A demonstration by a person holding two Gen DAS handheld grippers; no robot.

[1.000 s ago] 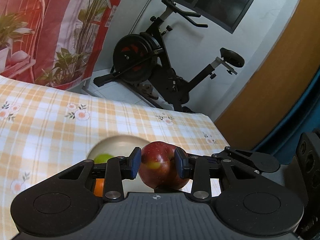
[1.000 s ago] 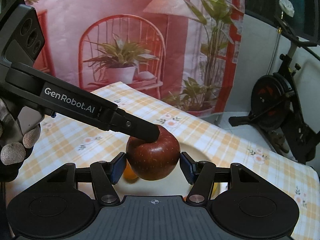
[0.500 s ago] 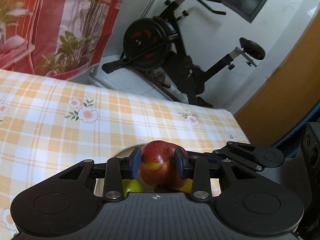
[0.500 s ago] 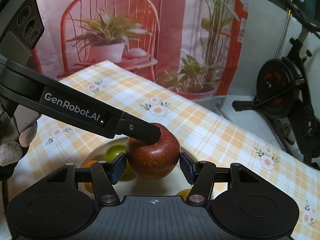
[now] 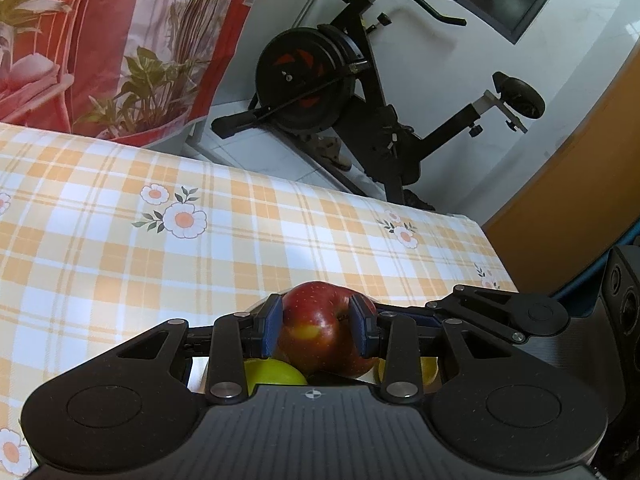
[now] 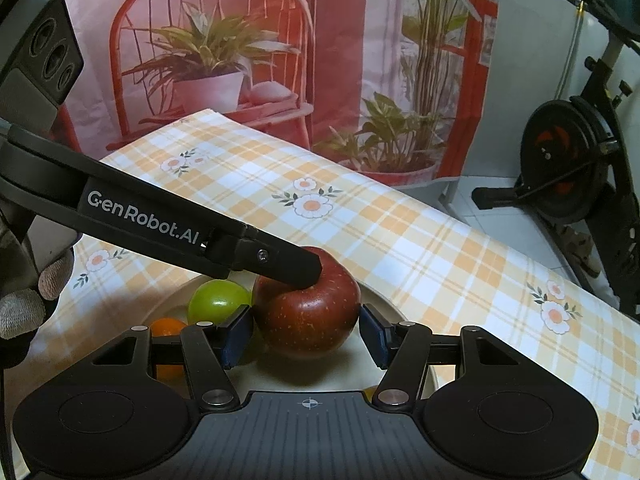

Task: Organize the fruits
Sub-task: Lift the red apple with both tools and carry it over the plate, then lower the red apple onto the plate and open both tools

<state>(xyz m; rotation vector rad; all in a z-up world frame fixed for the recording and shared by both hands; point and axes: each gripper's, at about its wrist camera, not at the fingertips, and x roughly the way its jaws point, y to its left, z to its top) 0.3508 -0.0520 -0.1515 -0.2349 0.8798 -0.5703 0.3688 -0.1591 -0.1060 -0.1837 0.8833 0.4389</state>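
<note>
Left hand-held gripper clamping red apple, right hand-held gripper open around it

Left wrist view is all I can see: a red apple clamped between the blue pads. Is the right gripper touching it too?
Observer: No. The right gripper is open, with its pads just clear of the red apple on both sides. Only the left gripper grips it.
Operator: What's underneath?
Observer: A white dish lies below the apple. Whether the apple touches it, I cannot tell.
Operator: Anything in it besides the green fruit?
Observer: A small orange fruit sits next to the green one, to its left in the right wrist view.
</note>
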